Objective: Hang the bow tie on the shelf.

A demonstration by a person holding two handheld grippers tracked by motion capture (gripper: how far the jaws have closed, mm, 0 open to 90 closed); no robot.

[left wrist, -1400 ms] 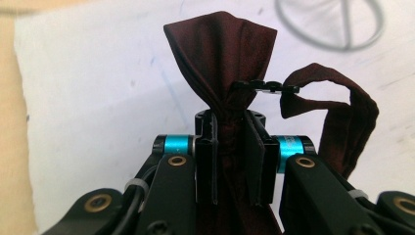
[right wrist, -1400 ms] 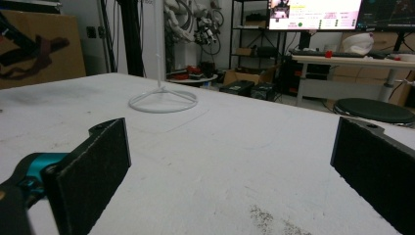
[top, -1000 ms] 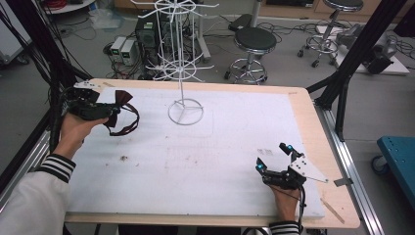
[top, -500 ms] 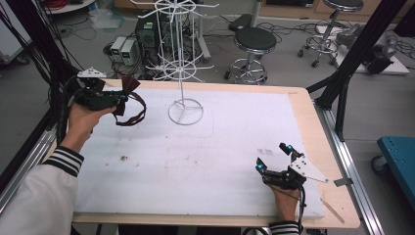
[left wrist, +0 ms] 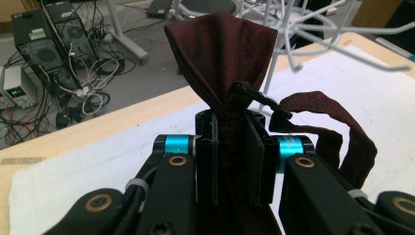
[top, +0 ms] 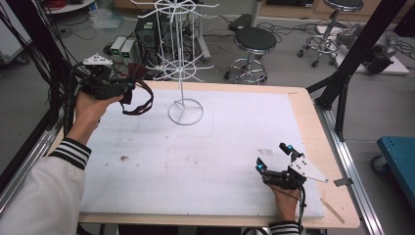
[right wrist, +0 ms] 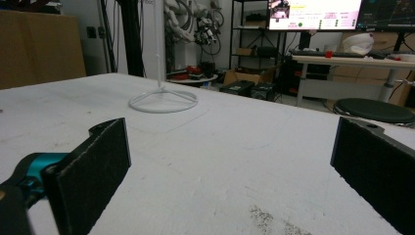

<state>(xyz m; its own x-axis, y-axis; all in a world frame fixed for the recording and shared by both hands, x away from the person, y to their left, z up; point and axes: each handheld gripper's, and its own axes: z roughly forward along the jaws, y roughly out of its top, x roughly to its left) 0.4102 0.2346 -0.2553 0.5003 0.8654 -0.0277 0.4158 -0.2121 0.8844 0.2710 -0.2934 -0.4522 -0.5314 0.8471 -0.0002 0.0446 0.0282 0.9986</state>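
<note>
The white table holds a wire rack near its far edge. Your left gripper pinches a dark red bow tie above the far left corner. Your right gripper rests wide open by the near right corner.

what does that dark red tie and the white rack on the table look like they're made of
The tie: woven fabric, probably silky polyester, dark maroon with a fine-grained, faintly sheened surface; it bunches into soft folds where the left gripper pinches it. The rack: likely thin metal wire coated glossy white, judging by its slim stem, ring base and stiff hooked arms.
</note>
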